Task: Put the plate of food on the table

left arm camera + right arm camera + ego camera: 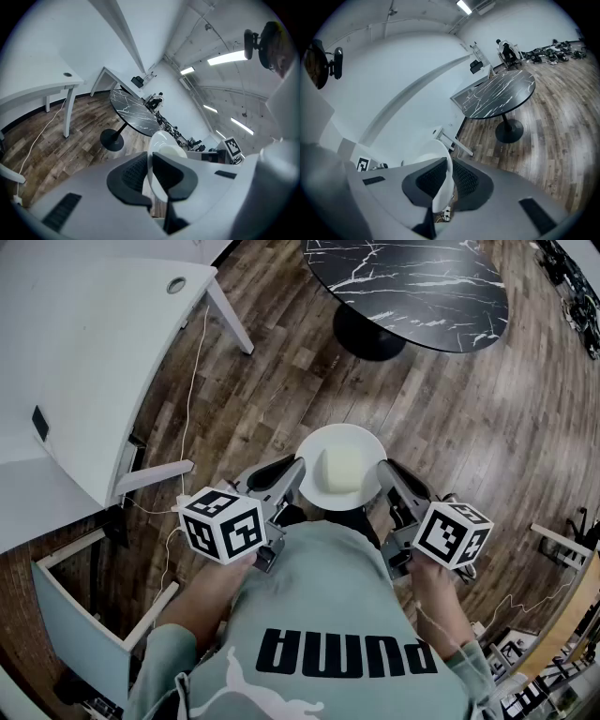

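Looking down through the head camera, I have the white round plate [342, 434] held up just in front of my chest, above the brown wood-plank floor [487, 427]. A pale, squarish block of food [343, 470] sits in the middle of it. The left gripper [292, 474] has the plate's rim at 9 o'clock and the right gripper [388, 474] has it at 3 o'clock, so the plate is carried between the two. In the left gripper view the dark ribbed fingers [129, 174] stand only a narrow slit apart. The thin white rim fills that slit and is pressed from both sides. The right gripper view shows the same: its fingers [465, 180] are closed down on the plate's edge, with nothing else between them. The left marker cube [223, 524] shows at 7 o'clock of the plate and the right marker cube [453, 533] at 4 o'clock, both black-and-white. The round black marble-look tabletop [412, 287], veined in white on a single dark pedestal, lies at 1 o'clock of the plate and well apart from it; the plate is not on it. A plain white tabletop [84, 362] on slim white legs stands at 10 o'clock, and a thin white cable [192, 390] trails over the floor beside it. My grey-green printed shirt [328, 615] fills the 6 o'clock edge of the head view.
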Available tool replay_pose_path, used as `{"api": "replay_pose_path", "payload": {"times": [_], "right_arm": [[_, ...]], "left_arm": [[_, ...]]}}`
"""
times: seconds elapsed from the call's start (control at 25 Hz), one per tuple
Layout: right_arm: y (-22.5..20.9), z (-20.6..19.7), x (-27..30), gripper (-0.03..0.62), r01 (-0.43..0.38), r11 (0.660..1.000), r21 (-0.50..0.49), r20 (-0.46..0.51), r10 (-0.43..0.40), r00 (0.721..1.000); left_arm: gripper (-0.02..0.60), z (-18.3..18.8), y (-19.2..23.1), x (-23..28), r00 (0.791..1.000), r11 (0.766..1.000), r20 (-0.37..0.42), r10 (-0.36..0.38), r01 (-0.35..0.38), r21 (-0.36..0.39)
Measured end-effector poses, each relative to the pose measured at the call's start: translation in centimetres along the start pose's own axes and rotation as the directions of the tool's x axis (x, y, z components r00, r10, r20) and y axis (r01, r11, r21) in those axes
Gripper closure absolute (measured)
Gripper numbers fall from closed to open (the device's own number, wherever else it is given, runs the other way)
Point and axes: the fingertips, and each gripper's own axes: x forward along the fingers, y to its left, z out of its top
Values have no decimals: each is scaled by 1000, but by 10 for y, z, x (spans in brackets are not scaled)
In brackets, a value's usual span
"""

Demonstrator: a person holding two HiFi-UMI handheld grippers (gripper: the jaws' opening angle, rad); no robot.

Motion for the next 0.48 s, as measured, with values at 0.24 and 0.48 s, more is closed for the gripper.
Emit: {"api": "replay_pose_path", "payload": {"times": [0.24,0.48], "right_arm": [[-32,38,-11,551,-15,1000,10,8,15,1000],[-62,77,-20,551,-33,999,23,43,32,999]], "left_arm": [[541,18,-25,41,1000,1000,-7,15,-15,10],[541,38,-47,81,999,999,-18,29,-28,35]]}}
